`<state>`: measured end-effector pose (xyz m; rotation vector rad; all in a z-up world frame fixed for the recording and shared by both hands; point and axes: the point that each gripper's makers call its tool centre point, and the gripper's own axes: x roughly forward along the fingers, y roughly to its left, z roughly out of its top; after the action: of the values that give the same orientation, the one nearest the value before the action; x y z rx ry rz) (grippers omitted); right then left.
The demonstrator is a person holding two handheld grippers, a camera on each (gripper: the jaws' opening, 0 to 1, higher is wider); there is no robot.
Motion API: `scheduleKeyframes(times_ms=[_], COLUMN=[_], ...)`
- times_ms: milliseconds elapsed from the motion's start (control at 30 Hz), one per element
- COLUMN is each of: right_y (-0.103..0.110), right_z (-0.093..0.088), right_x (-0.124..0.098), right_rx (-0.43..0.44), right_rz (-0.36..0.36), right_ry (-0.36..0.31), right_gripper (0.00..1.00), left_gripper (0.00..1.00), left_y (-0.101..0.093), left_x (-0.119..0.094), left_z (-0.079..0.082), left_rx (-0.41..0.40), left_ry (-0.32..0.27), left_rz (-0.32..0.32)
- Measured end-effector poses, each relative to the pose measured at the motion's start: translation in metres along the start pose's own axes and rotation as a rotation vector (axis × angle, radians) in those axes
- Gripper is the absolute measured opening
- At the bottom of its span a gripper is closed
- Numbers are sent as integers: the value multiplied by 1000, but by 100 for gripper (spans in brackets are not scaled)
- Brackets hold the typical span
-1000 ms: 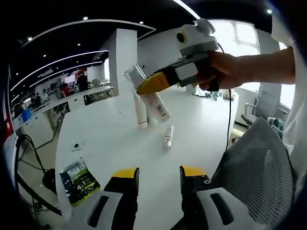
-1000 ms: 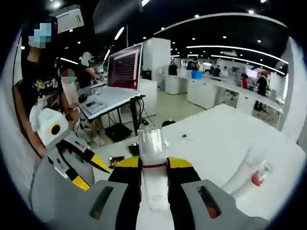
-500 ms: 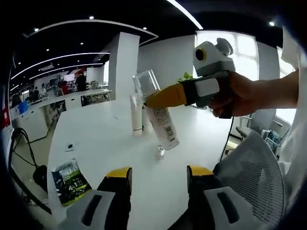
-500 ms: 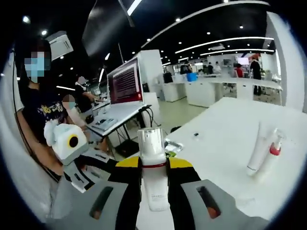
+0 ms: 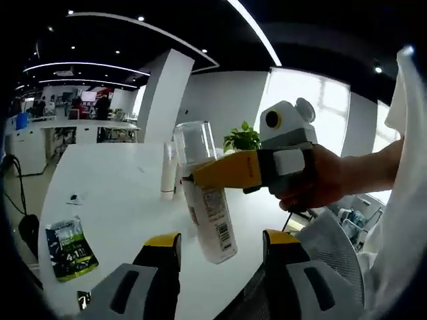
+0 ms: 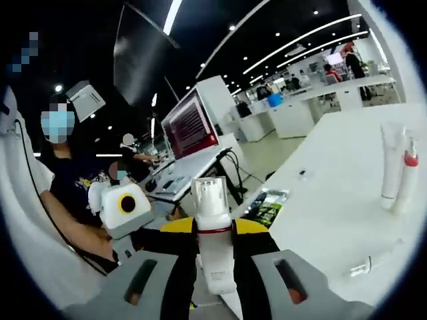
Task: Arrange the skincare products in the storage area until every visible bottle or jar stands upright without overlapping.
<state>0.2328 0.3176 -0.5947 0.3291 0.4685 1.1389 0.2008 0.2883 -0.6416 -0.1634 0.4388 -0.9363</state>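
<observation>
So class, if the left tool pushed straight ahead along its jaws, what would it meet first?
Probably the white clear-capped bottle shut in the right tool, hanging just ahead of the left tool; depth is uncertain.

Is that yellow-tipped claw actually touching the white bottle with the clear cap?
Touching. In the right gripper view, the right gripper has its jaws pressed against both sides of the white bottle. The left gripper view shows the same clamp just below the clear cap.
</observation>
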Motion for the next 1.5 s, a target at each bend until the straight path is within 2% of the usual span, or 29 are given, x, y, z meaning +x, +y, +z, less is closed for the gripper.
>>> scheduleKeyframes(times_ms=[67, 167, 200, 267, 300, 367, 500, 600, 733, 800, 867, 933, 1033, 1133, 1300, 1333, 1400, 1500], right_y=[14, 20, 24, 25, 26, 31, 32, 36, 36, 35, 34, 33, 17, 13, 7, 3, -3, -3], right_z=[-4, -3, -2, -6, -7, -4, -5, -9, -5, -10, -15, -17, -21, -25, -34, -36, -38, -37], right_x=[-1, -5, -7, -9, -12, -15, -16, -13, -12, -10, -7, -5, 0, 3, 6, 6, 4, 5], right_rx=[25, 55, 38, 37, 45, 58, 77, 100, 162, 163, 146, 157, 242, 200, 208, 199, 237, 204], right_rz=[83, 136, 181, 199, 226, 275, 301, 329, 340, 322, 298, 277, 150, 35, -75, -107, -193, -267], right_ry=[-2, -26, -43, -25, -16, -23, -31, -30, -97, -98, -83, -90, -102, -121, -84, -75, -71, -79], right_gripper=[17, 17, 17, 17, 17, 17, 17, 17, 18, 19, 19, 21, 22, 23, 24, 23, 23, 22], left_gripper=[45, 34, 31, 32, 31, 30, 28, 25, 24, 23, 23, 22, 22, 22, 22, 22, 22, 22], left_y=[-3, -10, -13, -21, -26, -27, -29, -28, -25, -22, -16, -15, 3, 12, 19, 23, 29, 27], left_x=[0, -1, -2, -4, -7, -9, -11, -11, -15, -15, -14, -13, -13, -11, -9, -10, -12, -12], left_z=[1, 0, -1, -3, -4, -1, 0, -7, -3, -7, -17, -17, -23, -30, -41, -44, -46, -46], left_rx=[-4, -7, -3, -24, -60, -52, -101, -98, -115, -117, -84, -76, -34, 11, 91, 116, 153, 141], left_ry=[-3, 7, 15, 31, 39, 22, 28, 64, 44, 62, 113, 110, 138, 172, 228, 245, 258, 253], left_rz=[-18, -59, -78, -132, -168, -185, -228, -234, -224, -208, -161, -140, -31, 30, 94, 117, 159, 153])
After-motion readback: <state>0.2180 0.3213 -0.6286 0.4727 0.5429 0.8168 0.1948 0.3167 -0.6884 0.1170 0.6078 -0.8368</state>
